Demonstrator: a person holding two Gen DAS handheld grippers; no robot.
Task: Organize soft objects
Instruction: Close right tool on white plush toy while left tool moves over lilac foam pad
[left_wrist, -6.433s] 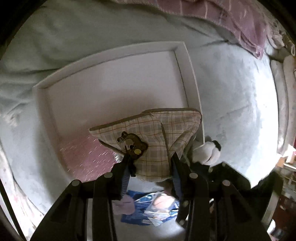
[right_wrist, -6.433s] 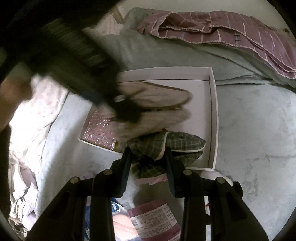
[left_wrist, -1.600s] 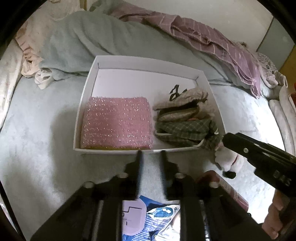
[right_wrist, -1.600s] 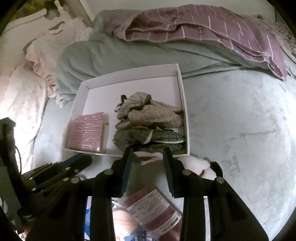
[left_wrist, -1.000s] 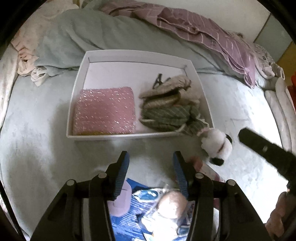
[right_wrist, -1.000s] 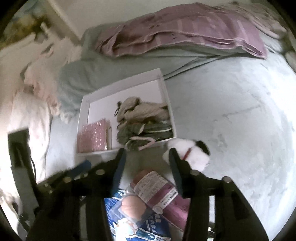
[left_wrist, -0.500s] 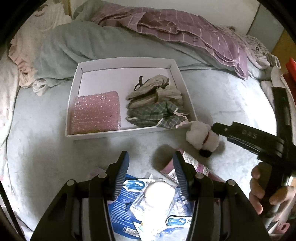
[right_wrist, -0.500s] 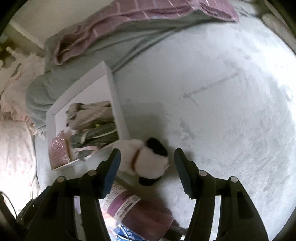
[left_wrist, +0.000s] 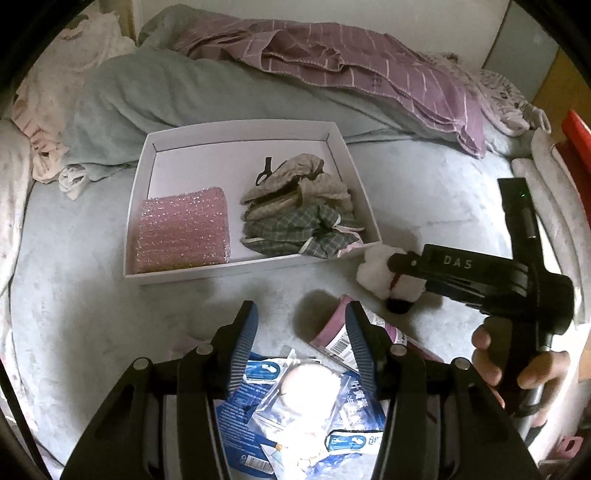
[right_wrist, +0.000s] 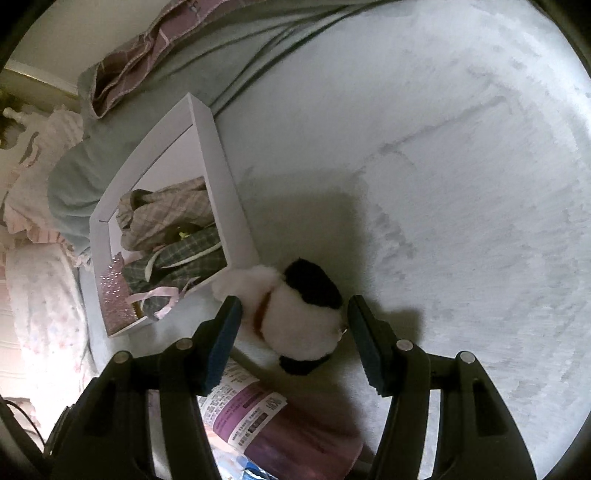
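A white and black plush toy (right_wrist: 295, 314) lies on the grey bed cover just outside the near right corner of a white box (left_wrist: 236, 127). My right gripper (right_wrist: 293, 310) is open and straddles the toy, its pads a little clear of the fur on both sides. In the left wrist view the right gripper (left_wrist: 410, 275) reaches over the plush toy (left_wrist: 376, 269). Inside the box lie a pink sparkly cloth (left_wrist: 181, 229) and a pile of plaid cloths (left_wrist: 299, 221). My left gripper (left_wrist: 301, 317) hangs open and empty above the cover.
Blue and white packets (left_wrist: 306, 398) and a purple pack (left_wrist: 340, 328) lie under the left gripper. A purple striped blanket (left_wrist: 351, 62) and a grey-green duvet (left_wrist: 166, 92) are heaped behind the box. A person's hand (left_wrist: 491, 354) holds the right gripper's handle.
The right gripper has come down, rolled, and now has the plush toy between its fingers. The left gripper drew back and up slightly, then held still.
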